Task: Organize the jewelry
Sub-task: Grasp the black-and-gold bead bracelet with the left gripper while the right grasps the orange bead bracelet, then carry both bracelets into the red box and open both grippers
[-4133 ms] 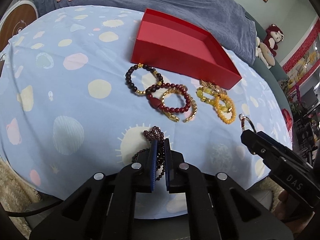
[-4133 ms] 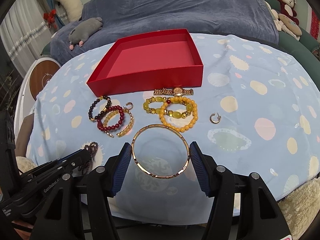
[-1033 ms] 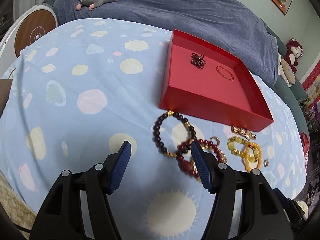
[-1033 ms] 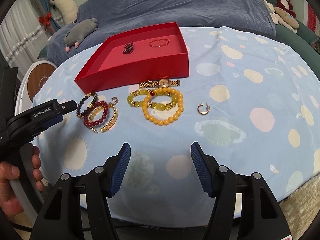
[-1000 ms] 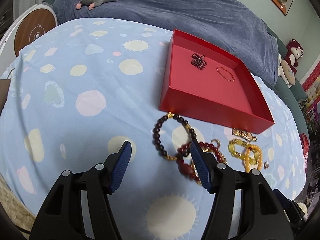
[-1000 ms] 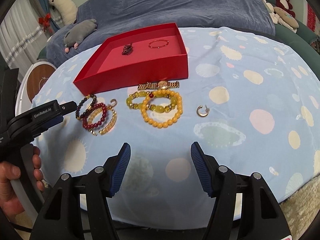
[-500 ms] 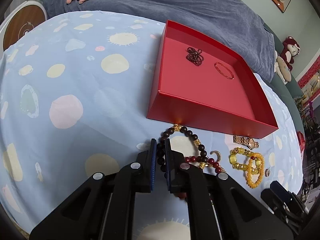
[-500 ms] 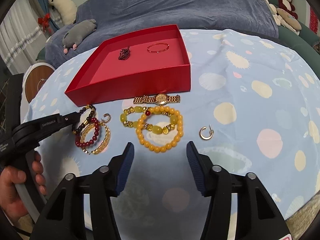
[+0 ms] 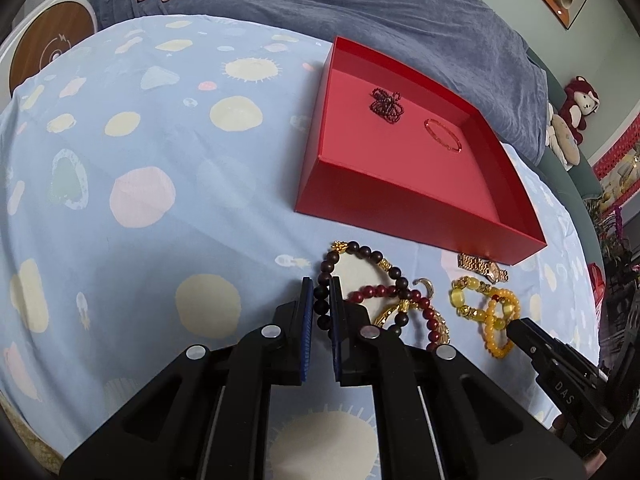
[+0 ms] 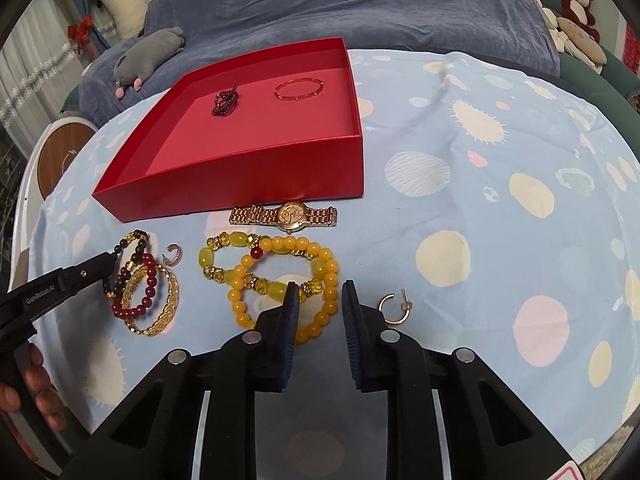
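Observation:
My left gripper [image 9: 320,300] is shut on the dark bead bracelet [image 9: 376,258], which lies on the cloth next to a red bead bracelet [image 9: 430,314] and a gold chain bracelet [image 10: 160,308]. My right gripper [image 10: 318,300] is partly open around the edge of the orange bead bracelet [image 10: 280,250], which overlaps a yellow-green bracelet [image 10: 208,258]. A gold watch [image 10: 290,214] lies in front of the red box [image 10: 256,184]. The box holds a small dark bead string [image 10: 226,102] and a thin gold bangle [image 10: 298,90].
A gold hoop earring [image 10: 396,308] lies right of my right gripper and a smaller hoop [image 10: 175,255] by the red bracelet. The round table has a blue spotted cloth [image 10: 480,200]. A blue-covered sofa with plush toys [image 10: 148,54] stands behind.
My left gripper moved forward and shut on the dark bead bracelet. My right gripper advanced to the orange bracelet and narrowed. Since four seconds ago the bangle and the dark string went into the box.

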`<state>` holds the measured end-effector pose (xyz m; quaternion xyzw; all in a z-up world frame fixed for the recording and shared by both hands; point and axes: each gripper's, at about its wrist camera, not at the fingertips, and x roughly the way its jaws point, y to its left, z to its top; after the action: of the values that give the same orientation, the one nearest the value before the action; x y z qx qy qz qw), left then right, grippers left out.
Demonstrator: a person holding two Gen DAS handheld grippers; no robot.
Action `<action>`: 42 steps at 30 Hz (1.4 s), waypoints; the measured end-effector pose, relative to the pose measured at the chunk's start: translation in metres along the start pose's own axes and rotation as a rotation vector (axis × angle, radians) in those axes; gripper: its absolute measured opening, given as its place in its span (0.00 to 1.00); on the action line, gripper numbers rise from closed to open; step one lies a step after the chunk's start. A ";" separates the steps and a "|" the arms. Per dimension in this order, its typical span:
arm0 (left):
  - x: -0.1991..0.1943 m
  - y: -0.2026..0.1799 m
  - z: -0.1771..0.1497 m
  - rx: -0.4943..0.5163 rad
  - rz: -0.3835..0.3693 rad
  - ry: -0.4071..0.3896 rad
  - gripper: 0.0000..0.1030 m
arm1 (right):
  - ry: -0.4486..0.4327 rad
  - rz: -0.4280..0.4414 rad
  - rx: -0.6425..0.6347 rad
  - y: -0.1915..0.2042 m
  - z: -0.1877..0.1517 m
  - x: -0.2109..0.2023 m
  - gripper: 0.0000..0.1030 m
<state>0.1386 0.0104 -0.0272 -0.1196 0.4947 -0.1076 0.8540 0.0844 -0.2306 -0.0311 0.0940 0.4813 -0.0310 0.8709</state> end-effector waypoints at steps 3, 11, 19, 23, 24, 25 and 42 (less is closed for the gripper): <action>0.002 0.001 -0.002 -0.005 0.001 0.003 0.08 | -0.001 -0.002 -0.003 -0.001 0.000 0.004 0.18; 0.000 0.002 0.000 -0.019 -0.007 0.000 0.08 | -0.006 0.013 0.015 -0.002 0.002 0.003 0.08; -0.023 -0.003 0.001 -0.017 -0.043 -0.027 0.07 | -0.063 0.049 0.053 -0.005 0.006 -0.026 0.07; -0.040 -0.009 0.001 -0.007 -0.066 -0.044 0.07 | -0.092 0.063 0.058 -0.003 0.006 -0.045 0.07; -0.045 -0.011 0.001 -0.005 -0.073 -0.046 0.07 | -0.099 0.066 0.059 -0.002 0.006 -0.050 0.07; -0.048 -0.012 0.002 -0.004 -0.078 -0.050 0.07 | -0.105 0.069 0.059 -0.001 0.006 -0.054 0.07; -0.079 -0.071 0.049 0.116 -0.187 -0.105 0.07 | -0.191 0.131 0.018 0.018 0.052 -0.080 0.07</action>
<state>0.1380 -0.0280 0.0830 -0.1210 0.4291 -0.2091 0.8704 0.0876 -0.2260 0.0661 0.1299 0.3885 0.0127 0.9121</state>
